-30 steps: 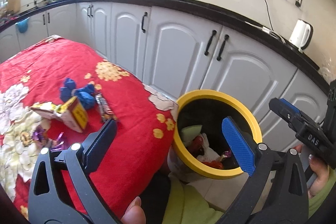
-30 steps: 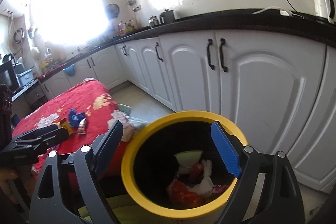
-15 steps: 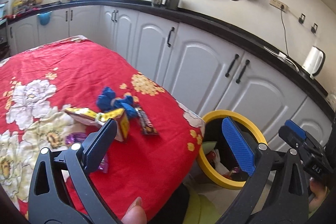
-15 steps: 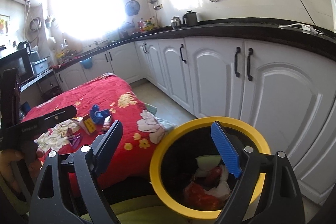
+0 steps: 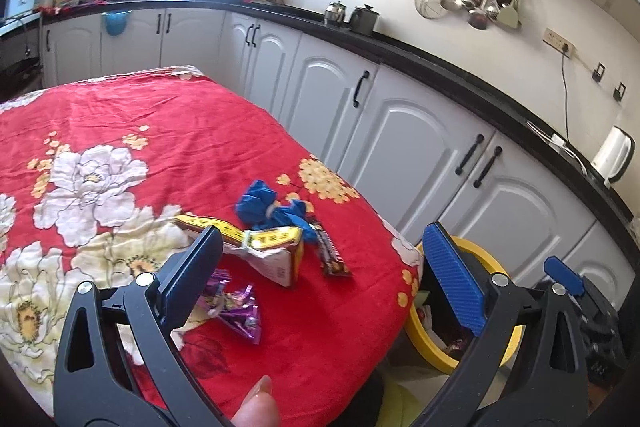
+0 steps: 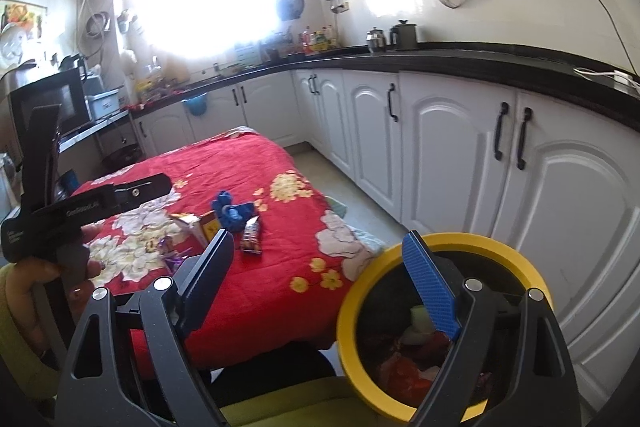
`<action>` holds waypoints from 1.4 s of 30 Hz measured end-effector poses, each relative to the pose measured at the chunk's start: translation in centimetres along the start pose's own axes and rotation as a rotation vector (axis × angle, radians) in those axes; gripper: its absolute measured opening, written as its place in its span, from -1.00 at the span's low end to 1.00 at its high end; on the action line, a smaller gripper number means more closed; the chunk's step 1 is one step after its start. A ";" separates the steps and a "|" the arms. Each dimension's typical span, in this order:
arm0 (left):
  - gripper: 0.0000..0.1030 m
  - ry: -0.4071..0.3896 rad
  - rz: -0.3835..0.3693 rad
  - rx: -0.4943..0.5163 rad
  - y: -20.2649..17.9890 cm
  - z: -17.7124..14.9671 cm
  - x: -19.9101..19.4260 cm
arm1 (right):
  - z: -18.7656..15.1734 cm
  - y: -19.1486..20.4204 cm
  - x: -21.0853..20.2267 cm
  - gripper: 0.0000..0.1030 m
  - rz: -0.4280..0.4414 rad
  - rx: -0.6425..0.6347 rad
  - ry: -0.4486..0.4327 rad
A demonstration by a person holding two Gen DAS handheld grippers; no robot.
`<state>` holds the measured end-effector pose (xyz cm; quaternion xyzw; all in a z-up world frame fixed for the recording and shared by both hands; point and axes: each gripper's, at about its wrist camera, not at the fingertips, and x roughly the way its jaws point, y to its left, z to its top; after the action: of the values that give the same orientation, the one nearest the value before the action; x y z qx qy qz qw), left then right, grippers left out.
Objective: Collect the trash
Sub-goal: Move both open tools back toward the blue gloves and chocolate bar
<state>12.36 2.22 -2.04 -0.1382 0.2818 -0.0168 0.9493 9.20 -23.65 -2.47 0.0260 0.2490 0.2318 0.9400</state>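
Wrappers (image 5: pixel 260 247) on red cloth (image 5: pixel 160 131) — beyond both wide, empty jaws, bin (image 6: pixel 516 255) rightward

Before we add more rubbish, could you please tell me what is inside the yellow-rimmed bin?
The bin holds red wrappers, white paper and a pale green scrap. The right tongs cover part; its bottom is hidden.

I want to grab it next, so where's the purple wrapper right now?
In the left wrist view the purple wrapper lies on the red cloth near its front edge, just below the yellow box and beside the left gripper's left finger.
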 end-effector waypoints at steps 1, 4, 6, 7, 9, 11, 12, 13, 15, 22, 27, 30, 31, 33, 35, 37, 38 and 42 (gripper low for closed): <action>0.78 -0.001 0.004 -0.007 0.3 0.1 0.0 | 0.1 0.4 0.3 0.62 0.008 -0.005 0.003; 0.78 -0.002 0.021 -0.036 1.5 0.4 -0.1 | 0.2 1.2 0.8 0.62 0.020 -0.023 0.010; 0.78 -0.002 0.033 -0.059 2.4 0.6 0.0 | 0.3 1.8 1.3 0.62 0.029 -0.034 0.017; 0.78 -0.003 0.036 -0.068 2.8 0.6 0.0 | 0.3 2.1 1.5 0.62 0.033 -0.038 0.019; 0.78 -0.001 0.046 -0.092 3.8 0.7 0.0 | 0.4 2.6 2.0 0.62 0.039 -0.045 0.026; 0.78 0.001 0.054 -0.111 4.6 0.8 0.1 | 0.4 3.2 2.5 0.62 0.047 -0.055 0.031; 0.78 0.002 0.060 -0.122 5.0 0.9 0.1 | 0.5 3.3 2.8 0.62 0.048 -0.059 0.032; 0.78 0.004 0.063 -0.132 5.4 0.9 0.2 | 0.6 3.6 3.1 0.62 0.051 -0.065 0.034; 0.78 0.010 0.071 -0.158 6.3 0.9 0.4 | 0.5 3.9 3.6 0.62 0.054 -0.073 0.039; 0.71 0.048 0.078 -0.229 8.5 0.7 1.3 | 0.7 4.9 6.2 0.61 0.064 -0.099 0.063; 0.38 0.094 0.059 -0.279 9.3 0.4 2.5 | 0.7 5.1 8.4 0.53 0.053 -0.111 0.095; 0.24 0.128 0.033 -0.316 9.7 0.4 3.6 | 0.5 5.1 9.9 0.43 0.056 -0.110 0.125; 0.21 0.143 0.024 -0.334 9.9 0.5 4.0 | 0.4 5.0 10.5 0.38 0.059 -0.110 0.141; 0.11 0.161 0.006 -0.366 10.2 0.6 4.8 | 0.3 5.1 11.4 0.32 0.060 -0.113 0.156; 0.07 0.186 -0.007 -0.394 10.4 0.8 5.6 | 0.2 4.9 12.3 0.29 0.060 -0.111 0.172; 0.03 0.219 -0.024 -0.439 10.9 0.7 6.6 | 0.1 5.0 13.0 0.25 0.063 -0.109 0.187; 0.00 0.232 -0.028 -0.456 11.1 0.7 7.1 | 0.1 4.9 13.4 0.24 0.063 -0.109 0.195; -0.03 0.277 -0.038 -0.520 12.0 0.1 8.5 | -0.1 5.0 15.0 0.17 0.068 -0.111 0.229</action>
<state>19.05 12.83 -9.70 -0.3786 0.4011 0.0195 0.8339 18.55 -12.51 -8.59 -0.0443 0.3404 0.2785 0.8970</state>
